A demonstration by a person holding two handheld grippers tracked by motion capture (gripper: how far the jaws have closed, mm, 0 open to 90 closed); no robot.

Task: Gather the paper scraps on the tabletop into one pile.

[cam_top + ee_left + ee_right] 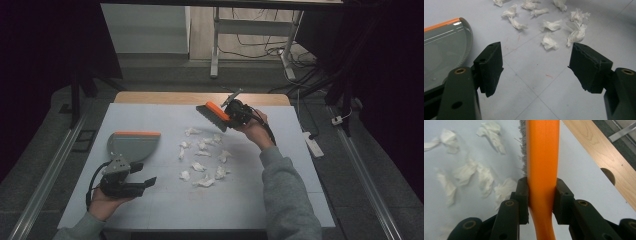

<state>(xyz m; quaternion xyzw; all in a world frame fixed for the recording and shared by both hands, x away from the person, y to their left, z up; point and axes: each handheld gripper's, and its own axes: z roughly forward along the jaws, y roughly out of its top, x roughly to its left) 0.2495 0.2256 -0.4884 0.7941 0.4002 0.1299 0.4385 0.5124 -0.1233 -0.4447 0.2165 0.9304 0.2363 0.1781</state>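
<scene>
My right gripper [231, 116] is shut on the orange handle of a hand brush [214, 114], lifted over the far middle of the white board; in the right gripper view the brush [543, 157] runs up between the jaws with grey bristles on its left. Several crumpled bits of white paper [202, 157] lie scattered below it, and the paper scraps [554, 30] also show ahead of the left jaws. A grey dustpan with an orange lip [131, 144] rests at the left. My left gripper [145, 176] hovers open just in front of the dustpan [441, 50], holding nothing.
The white board [280, 200] covers a wooden table whose far edge [200, 97] shows bare wood. Beyond it stand a metal table frame [250, 35] and floor cables. A white power strip [314, 145] lies off the right edge.
</scene>
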